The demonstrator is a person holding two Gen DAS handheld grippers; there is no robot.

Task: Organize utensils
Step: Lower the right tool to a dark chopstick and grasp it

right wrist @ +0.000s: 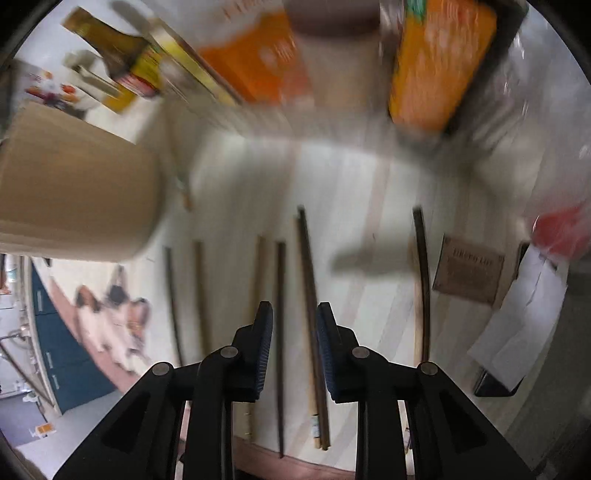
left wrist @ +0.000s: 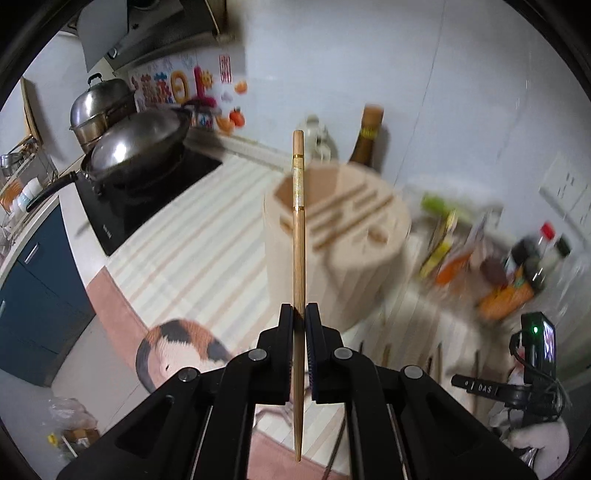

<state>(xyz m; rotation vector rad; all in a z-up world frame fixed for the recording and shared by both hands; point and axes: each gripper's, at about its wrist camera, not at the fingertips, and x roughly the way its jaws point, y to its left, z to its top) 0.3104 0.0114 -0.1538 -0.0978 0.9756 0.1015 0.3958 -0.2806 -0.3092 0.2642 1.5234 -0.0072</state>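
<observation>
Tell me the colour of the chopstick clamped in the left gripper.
Light tan wood with a thin gold band near its top; the chopstick shows best in the left wrist view.

I see a white tiled wall (left wrist: 406, 74), a black cooktop (left wrist: 147, 192), blue cabinets (left wrist: 33, 280) and, I think, a range hood (left wrist: 147, 33) above.

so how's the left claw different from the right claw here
The left claw is shut on a light wooden chopstick aimed toward the wooden utensil holder; the right claw is open and holds nothing. The right claw points down at chopsticks lying on the striped mat. Both are black two-finger claws.
</observation>
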